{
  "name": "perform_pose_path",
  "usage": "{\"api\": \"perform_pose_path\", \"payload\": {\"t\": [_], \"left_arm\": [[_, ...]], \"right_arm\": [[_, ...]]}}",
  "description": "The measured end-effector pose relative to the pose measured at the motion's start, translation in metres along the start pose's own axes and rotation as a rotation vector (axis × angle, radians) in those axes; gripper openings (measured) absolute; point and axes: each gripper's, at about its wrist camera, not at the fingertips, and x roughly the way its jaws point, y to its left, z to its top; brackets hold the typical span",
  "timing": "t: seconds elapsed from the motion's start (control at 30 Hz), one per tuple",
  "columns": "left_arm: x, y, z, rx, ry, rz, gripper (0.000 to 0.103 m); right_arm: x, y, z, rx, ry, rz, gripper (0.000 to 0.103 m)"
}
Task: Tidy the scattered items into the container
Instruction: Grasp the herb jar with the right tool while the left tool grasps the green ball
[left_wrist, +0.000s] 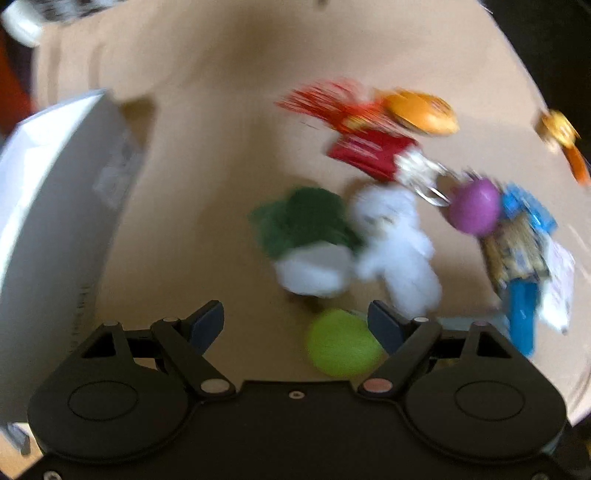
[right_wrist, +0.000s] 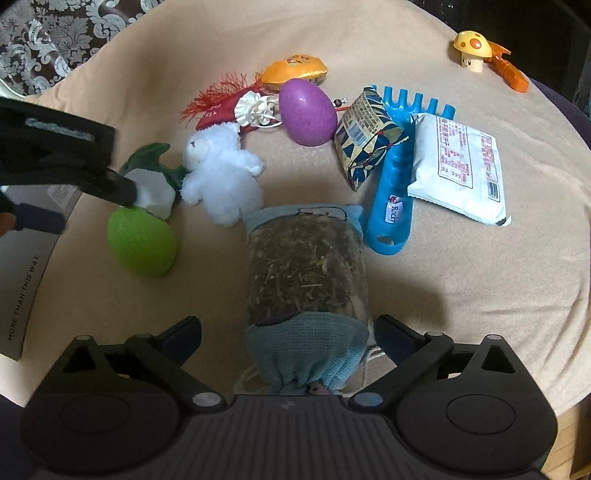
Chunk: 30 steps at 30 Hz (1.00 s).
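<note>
Left tool (left_wrist: 295, 321) open, empty, hovering beside green egg (left_wrist: 341, 343), view blurred. Right tool (right_wrist: 288, 332) open, fingers either side of blue mesh pouch (right_wrist: 306, 280) lying on the beige-covered table (right_wrist: 461, 288), not clamped. White box (left_wrist: 55, 206) at table's left edge. White plush (right_wrist: 221, 173), purple egg (right_wrist: 307, 112), blue rake (right_wrist: 397, 177), snack packets scattered mid-table, near each other
</note>
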Motion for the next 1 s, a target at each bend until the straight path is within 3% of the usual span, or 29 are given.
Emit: {"api": "perform_pose_path", "payload": {"t": [0.13, 0.23, 0.5, 0.57, 0.73, 0.83, 0.93, 1.0], "left_arm": [[0.007, -0.014, -0.002, -0.014, 0.027, -0.075, 0.082], [0.021, -0.015, -0.002, -0.028, 0.102, -0.061, 0.082], [0.026, 0.046, -0.006, -0.377, 0.143, -0.014, 0.082], [0.024, 0.054, -0.009, -0.417, 0.140, 0.001, 0.082], [0.019, 0.047, -0.008, -0.378, 0.104, 0.096, 0.085], [0.020, 0.044, -0.005, -0.352, 0.104, 0.113, 0.085], [0.021, 0.041, -0.002, -0.370, 0.098, 0.103, 0.076], [0.022, 0.040, 0.000, -0.390, 0.103, 0.078, 0.063]], "right_arm": [[0.002, 0.005, -0.001, -0.041, 0.005, -0.011, 0.103], [0.001, 0.004, -0.002, -0.038, 0.004, -0.010, 0.103], [-0.002, -0.009, 0.002, 0.054, -0.001, 0.037, 0.103], [-0.002, -0.010, 0.003, 0.063, 0.001, 0.040, 0.103], [-0.003, -0.007, 0.002, 0.062, 0.001, 0.027, 0.102], [-0.003, -0.007, 0.000, 0.057, -0.003, 0.021, 0.102], [-0.005, -0.008, -0.001, 0.048, -0.002, 0.016, 0.102], [-0.006, -0.008, -0.002, 0.048, -0.005, 0.013, 0.102]]}}
